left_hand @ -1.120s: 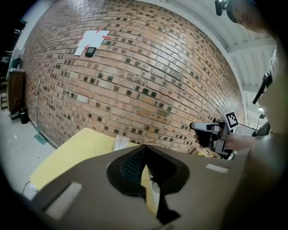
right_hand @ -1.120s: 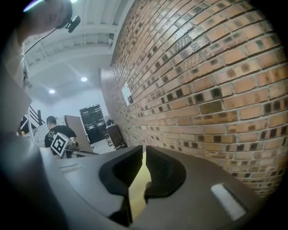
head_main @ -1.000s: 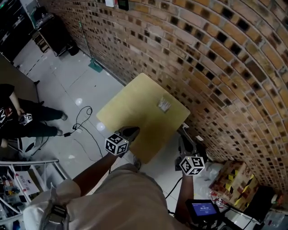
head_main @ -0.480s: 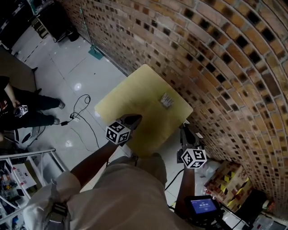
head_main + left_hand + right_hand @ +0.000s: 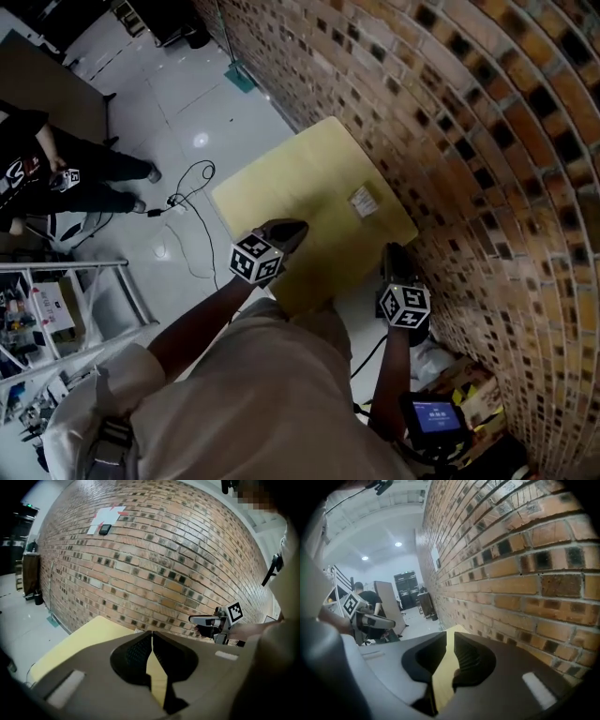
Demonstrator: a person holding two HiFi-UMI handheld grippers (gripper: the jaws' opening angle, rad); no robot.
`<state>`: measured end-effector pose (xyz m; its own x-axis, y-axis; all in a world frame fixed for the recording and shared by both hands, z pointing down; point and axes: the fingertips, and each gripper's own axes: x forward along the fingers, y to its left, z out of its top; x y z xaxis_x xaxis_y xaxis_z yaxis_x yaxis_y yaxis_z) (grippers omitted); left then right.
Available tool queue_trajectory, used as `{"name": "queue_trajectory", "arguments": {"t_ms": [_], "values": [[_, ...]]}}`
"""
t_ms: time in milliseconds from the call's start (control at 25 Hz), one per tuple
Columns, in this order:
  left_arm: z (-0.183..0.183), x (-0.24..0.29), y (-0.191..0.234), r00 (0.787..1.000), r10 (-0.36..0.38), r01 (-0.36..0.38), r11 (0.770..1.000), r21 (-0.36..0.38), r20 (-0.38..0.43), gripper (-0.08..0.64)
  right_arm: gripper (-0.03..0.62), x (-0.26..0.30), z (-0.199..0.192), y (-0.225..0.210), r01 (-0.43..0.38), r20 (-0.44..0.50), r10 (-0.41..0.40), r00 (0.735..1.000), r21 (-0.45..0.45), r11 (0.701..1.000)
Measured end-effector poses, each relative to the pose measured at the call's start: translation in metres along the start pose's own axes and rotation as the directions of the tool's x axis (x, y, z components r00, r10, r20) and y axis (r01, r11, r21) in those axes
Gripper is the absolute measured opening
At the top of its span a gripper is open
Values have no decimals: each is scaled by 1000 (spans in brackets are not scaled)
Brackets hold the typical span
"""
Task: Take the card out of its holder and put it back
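A small pale card holder (image 5: 363,201) lies flat on the yellow table (image 5: 281,187), close to the brick wall; I cannot make out the card inside it. My left gripper (image 5: 287,230) hovers over the table's near edge, well short of the holder, with its jaws shut and nothing between them (image 5: 151,635). My right gripper (image 5: 395,253) is off the table's near right corner, beside the wall. Its jaws (image 5: 450,639) leave only a narrow slit and hold nothing. Each gripper shows in the other's view: the right gripper (image 5: 206,619), the left gripper (image 5: 377,619).
A brick wall (image 5: 450,112) runs along the table's far and right sides. A person in black (image 5: 56,169) stands on the tiled floor at left, near a cable (image 5: 183,192). A metal rack (image 5: 66,281) is lower left; a small screen device (image 5: 434,415) hangs lower right.
The head view has swung, so the table and wall now sit higher and further right. Both grippers kept their places near the table's front edge, still shut and empty.
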<state>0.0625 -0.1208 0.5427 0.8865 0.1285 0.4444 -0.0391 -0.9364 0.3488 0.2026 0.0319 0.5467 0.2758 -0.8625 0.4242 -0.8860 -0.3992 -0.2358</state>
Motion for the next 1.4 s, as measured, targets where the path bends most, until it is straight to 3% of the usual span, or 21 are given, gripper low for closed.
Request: {"name": "queue_trajectory", "arguments": {"t_ms": [280, 680, 1080, 1400], "values": [[0, 36, 8, 998, 68, -68, 996, -59, 6, 36, 49, 56, -12, -35, -75, -95, 70, 993, -42, 996], [-5, 81, 18, 994, 111, -112, 990, -83, -20, 74, 61, 138, -46, -68, -159, -222, 135, 966, -93, 983], [-20, 88, 40, 977, 212, -215, 967, -137, -35, 80, 71, 205, -95, -93, -226, -358, 160, 920, -150, 963], [-19, 74, 36, 972, 230, -235, 964, -122, -50, 80, 84, 212, -124, -90, -242, -428, 161, 890, -143, 960]]}}
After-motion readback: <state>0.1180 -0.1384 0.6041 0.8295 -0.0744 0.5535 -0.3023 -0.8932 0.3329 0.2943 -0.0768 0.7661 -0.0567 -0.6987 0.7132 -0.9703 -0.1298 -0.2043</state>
